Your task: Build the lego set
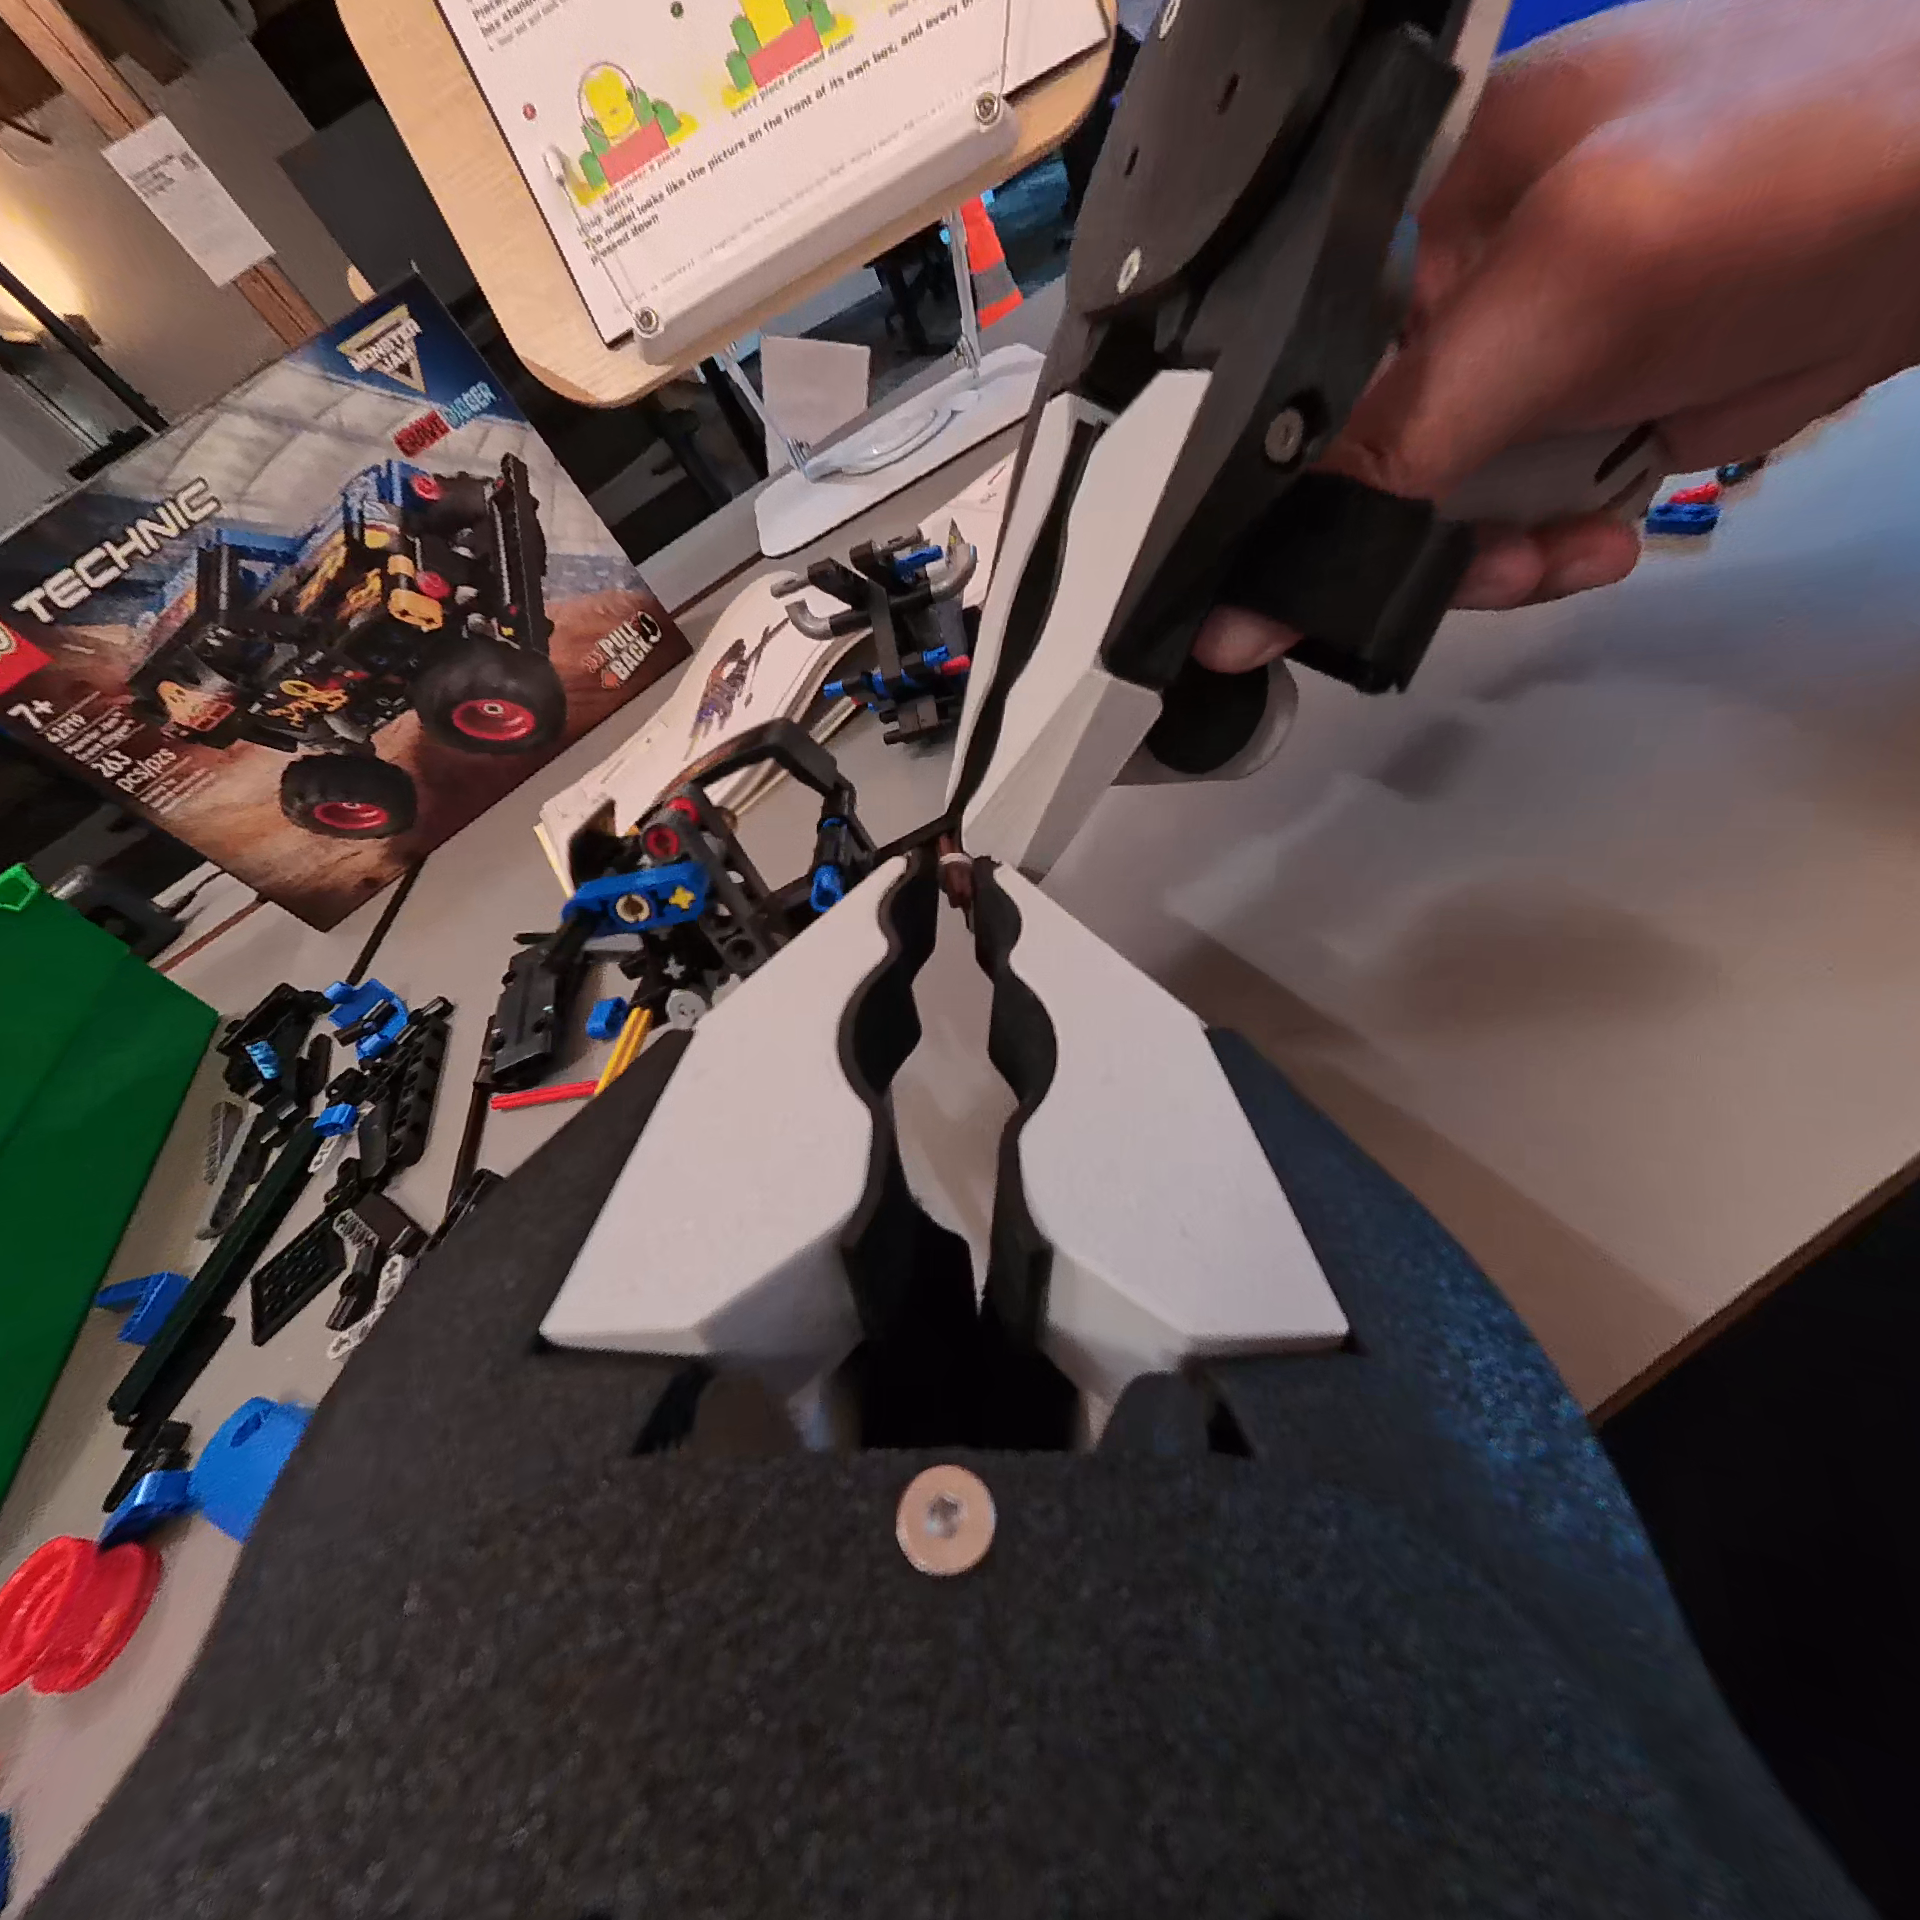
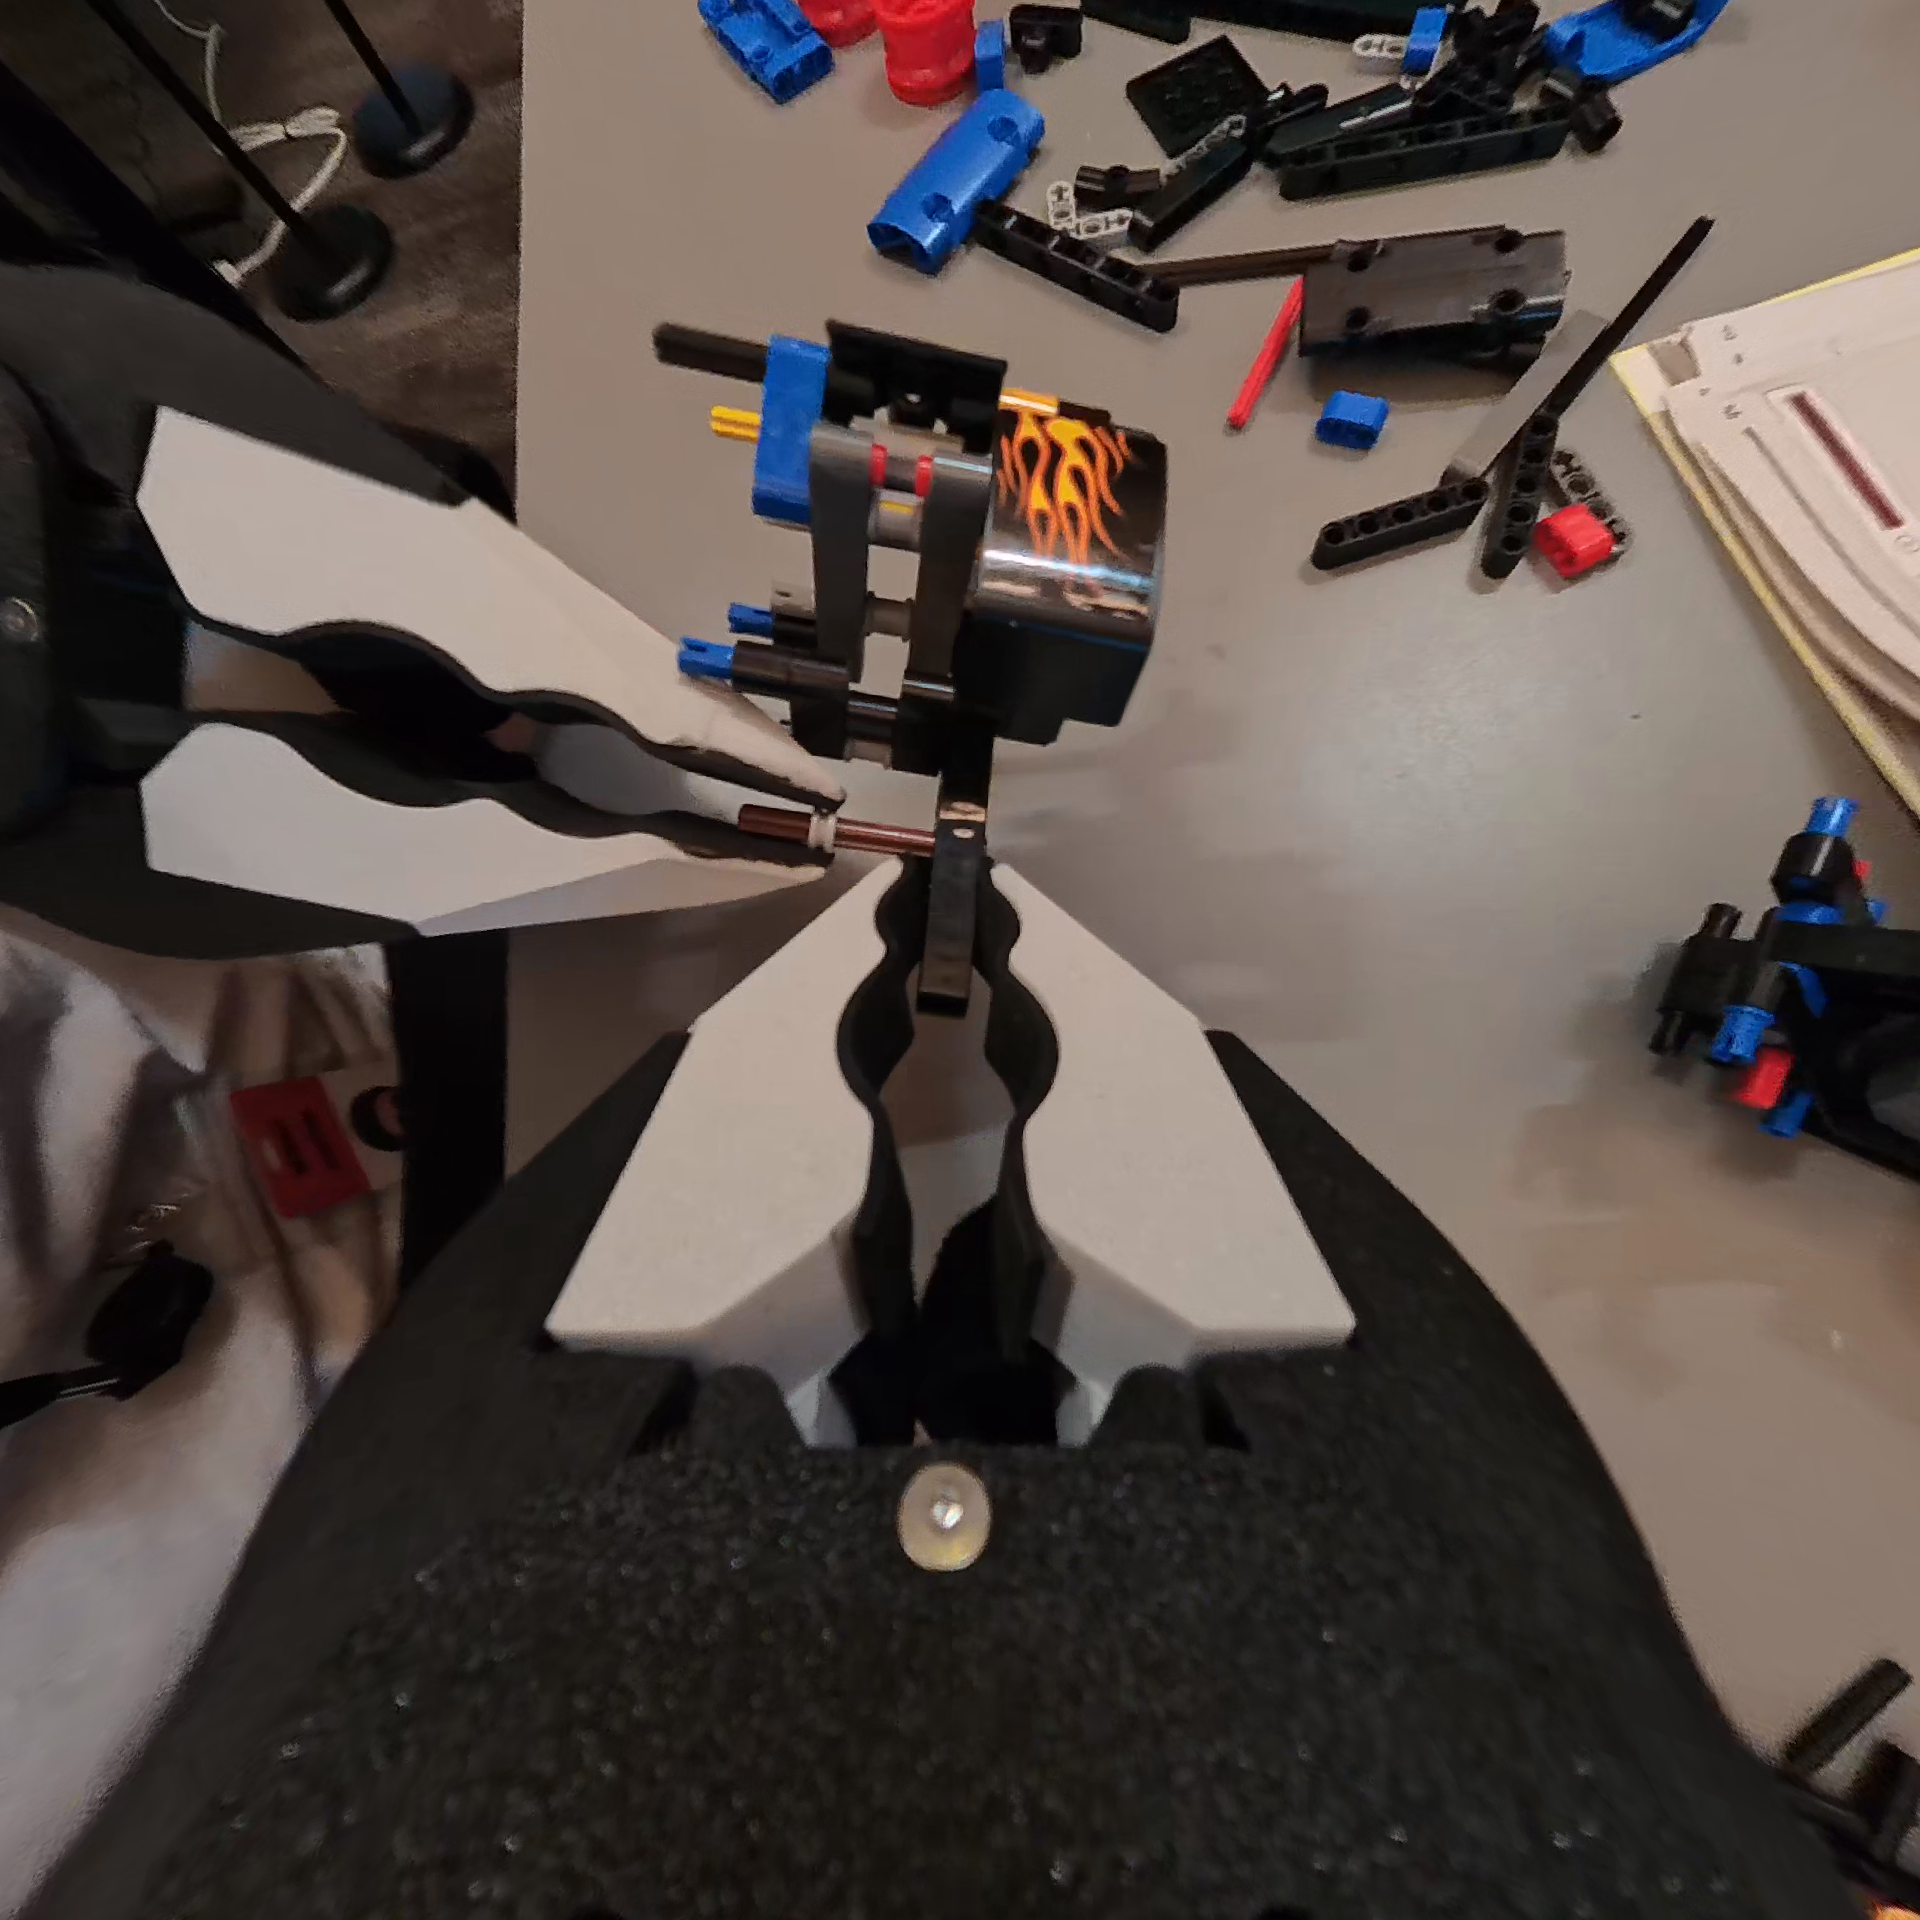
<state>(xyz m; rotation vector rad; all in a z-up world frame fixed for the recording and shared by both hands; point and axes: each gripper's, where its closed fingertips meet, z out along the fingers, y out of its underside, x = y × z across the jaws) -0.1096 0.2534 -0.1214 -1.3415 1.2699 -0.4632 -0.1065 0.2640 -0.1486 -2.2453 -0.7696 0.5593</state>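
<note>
Nearby, a printed set box [image 1: 281, 623] stands upright.

Right wrist view: assembly [image 2: 966, 540] at 12 o'clock, held above table [image 2: 1351, 831]; left gripper [image 2: 831, 826] at 9; loose parts [image 2: 1195, 156] at 1; booklet [image 2: 1818, 499] at 2; second subassembly [image 2: 1787, 997] at 3.

Black panel [image 2: 1075, 520] bears orange-yellow flames; blue connector [image 2: 1351, 418], red axle [image 2: 1264, 353], grey table [image 2: 1455, 779].
</note>
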